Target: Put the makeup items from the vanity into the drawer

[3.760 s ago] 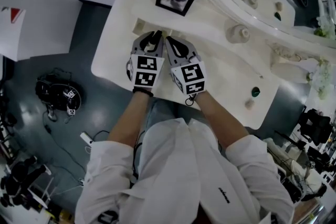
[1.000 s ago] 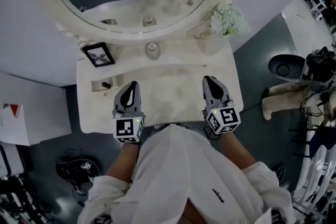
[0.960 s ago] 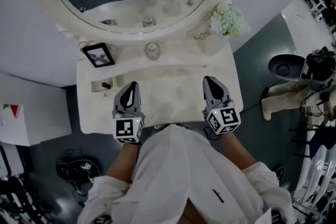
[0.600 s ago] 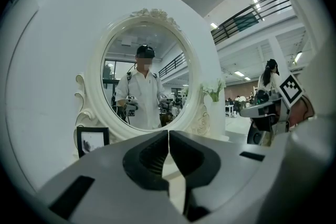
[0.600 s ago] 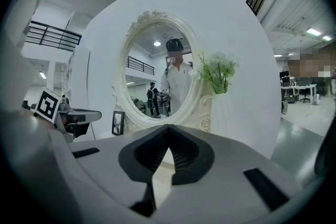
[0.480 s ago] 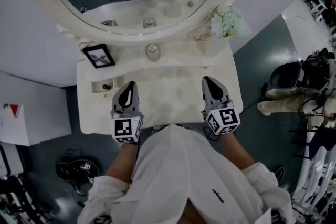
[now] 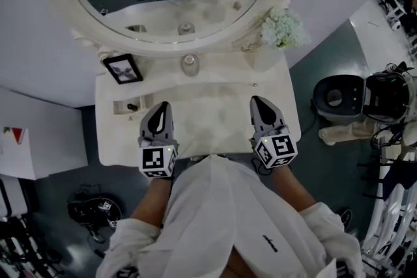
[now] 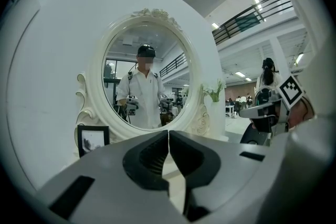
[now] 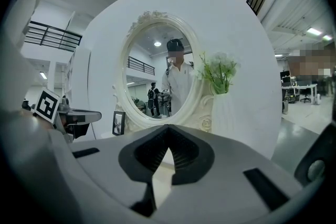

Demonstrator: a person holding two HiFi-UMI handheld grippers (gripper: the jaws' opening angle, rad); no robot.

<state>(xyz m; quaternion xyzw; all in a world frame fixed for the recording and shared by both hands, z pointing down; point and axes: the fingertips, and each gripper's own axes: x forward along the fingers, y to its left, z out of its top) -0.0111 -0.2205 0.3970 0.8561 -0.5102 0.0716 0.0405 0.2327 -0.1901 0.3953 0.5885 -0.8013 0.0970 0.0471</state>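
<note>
Head view shows a small dark makeup item (image 7: 133, 105) lying in the open recess (image 7: 121, 106), likely the drawer, at the cream table's (image 7: 208, 124) left. Left claw (image 7: 163, 105) and right claw (image 7: 257, 101), pressed together and empty, hover well apart, seemingly parked, sorting done.

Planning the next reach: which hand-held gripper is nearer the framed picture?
The left hand-held gripper; the framed picture stands on the vanity's left rear corner, while the right hand-held gripper is over the opposite side.
</note>
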